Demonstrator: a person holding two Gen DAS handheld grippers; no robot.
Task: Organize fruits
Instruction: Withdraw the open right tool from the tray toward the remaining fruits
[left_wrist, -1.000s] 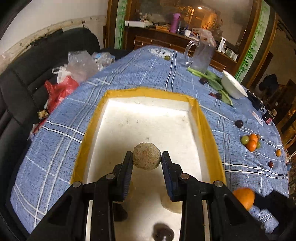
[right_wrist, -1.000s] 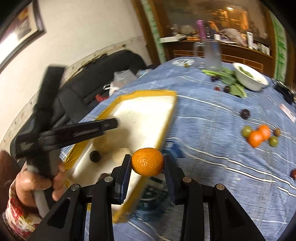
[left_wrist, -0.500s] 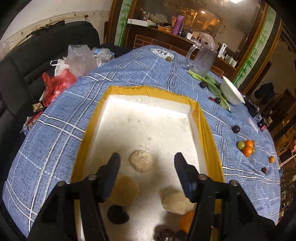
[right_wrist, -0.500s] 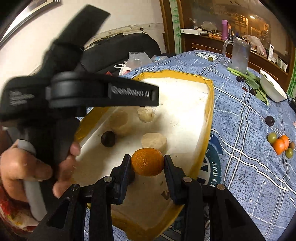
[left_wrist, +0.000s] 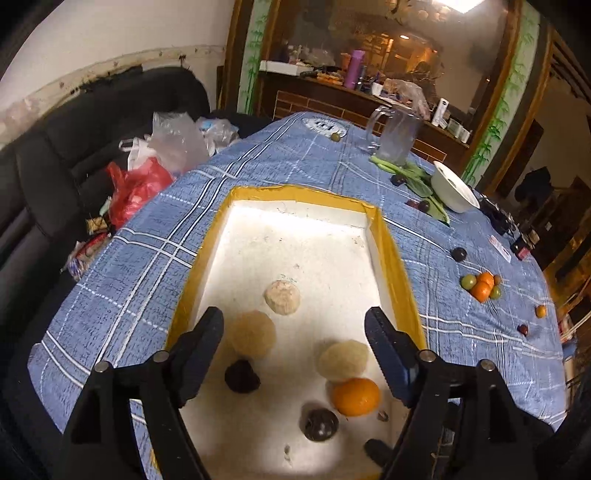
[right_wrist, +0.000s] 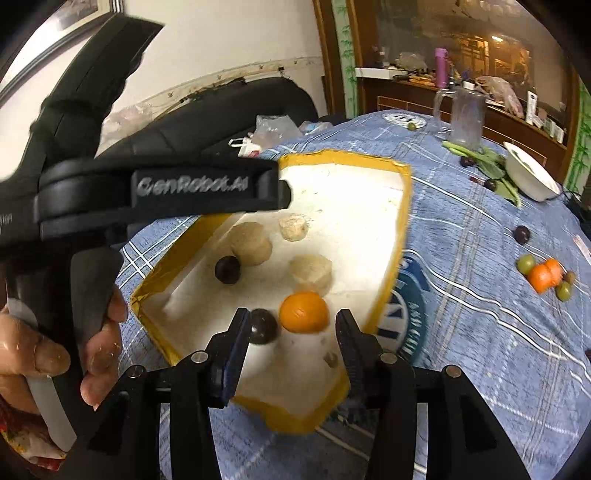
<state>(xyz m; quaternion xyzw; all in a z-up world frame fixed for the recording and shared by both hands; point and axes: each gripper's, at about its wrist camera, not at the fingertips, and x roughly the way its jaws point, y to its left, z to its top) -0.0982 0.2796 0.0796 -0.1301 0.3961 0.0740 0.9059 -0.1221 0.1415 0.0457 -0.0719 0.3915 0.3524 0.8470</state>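
Note:
A white foam tray with a yellow taped rim (left_wrist: 388, 236) (right_wrist: 404, 206) lies on the blue plaid cloth. In it are three beige round fruits (left_wrist: 282, 297) (left_wrist: 253, 334) (left_wrist: 343, 360), an orange (left_wrist: 356, 397) (right_wrist: 303, 312) and two dark fruits (left_wrist: 242, 376) (left_wrist: 320, 424). My left gripper (left_wrist: 295, 343) hovers over the tray's near half, its jaws opening wide with nothing held. My right gripper (right_wrist: 291, 334) is over the tray's near corner, jaws opening. The orange rests on the tray floor between its fingers, and the pads are clear of it.
Loose fruits lie on the cloth to the right: an orange-and-green cluster (left_wrist: 480, 286) (right_wrist: 543, 275), a dark plum (left_wrist: 459, 254) and a small orange (left_wrist: 540, 311). At the back stand a white bowl (left_wrist: 454, 188), greens and a glass jug (left_wrist: 395, 136). Plastic bags (left_wrist: 147, 173) sit on the left.
My left gripper opened, left the beige fruit in the tray and drew back upward. My right gripper carried the orange over the tray and opened off it.

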